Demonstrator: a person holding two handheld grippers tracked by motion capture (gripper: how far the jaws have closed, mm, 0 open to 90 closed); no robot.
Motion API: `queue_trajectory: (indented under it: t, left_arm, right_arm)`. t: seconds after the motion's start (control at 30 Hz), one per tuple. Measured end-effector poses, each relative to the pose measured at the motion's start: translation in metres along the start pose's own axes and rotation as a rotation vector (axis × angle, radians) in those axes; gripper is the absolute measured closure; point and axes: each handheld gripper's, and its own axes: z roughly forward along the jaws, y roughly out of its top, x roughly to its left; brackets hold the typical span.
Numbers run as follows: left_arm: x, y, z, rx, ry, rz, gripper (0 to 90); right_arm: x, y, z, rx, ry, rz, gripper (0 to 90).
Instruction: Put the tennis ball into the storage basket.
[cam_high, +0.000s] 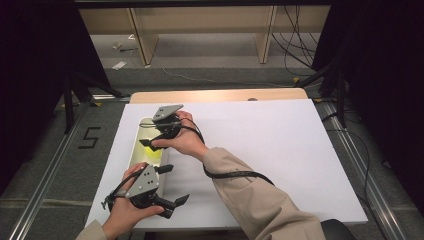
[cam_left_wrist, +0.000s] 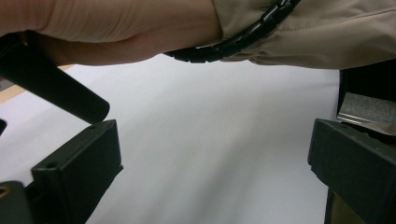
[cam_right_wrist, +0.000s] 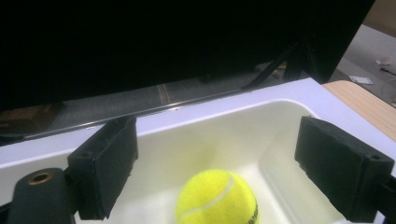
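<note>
L gripper (cam_high: 172, 186) sits low at the near L edge of the white board (cam_high: 280, 150), jaws wide w/ nothing between, pointing right, idle. Just beyond it the cream tray (cam_high: 136, 145) holds the tennis ball (cam_right_wrist: 217, 198). R gripper (cam_high: 151, 143) hangs over the tray, forearm reaching across the board, wrist bent left; jaws wide, ball low between them, pads clear of it. Looks like the drop-into-tray step is done. Next probably: lift R straight up w/o nudging ball or tray rim.
</note>
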Motion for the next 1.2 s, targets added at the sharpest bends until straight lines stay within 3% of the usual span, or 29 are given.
queue_trajectory:
  t: [0.7,1.2]
  left_arm:
    - [0.000,0.000,0.001,0.002,0.000,-0.003,2.3]
    - [0.000,0.000,0.000,0.004,0.004,-0.004,2.2]
  right_arm:
    - [-0.007,-0.011,-0.036,-0.027,-0.024,0.024,14.2]
    - [-0.016,-0.030,-0.077,-0.026,-0.068,0.039,14.5]
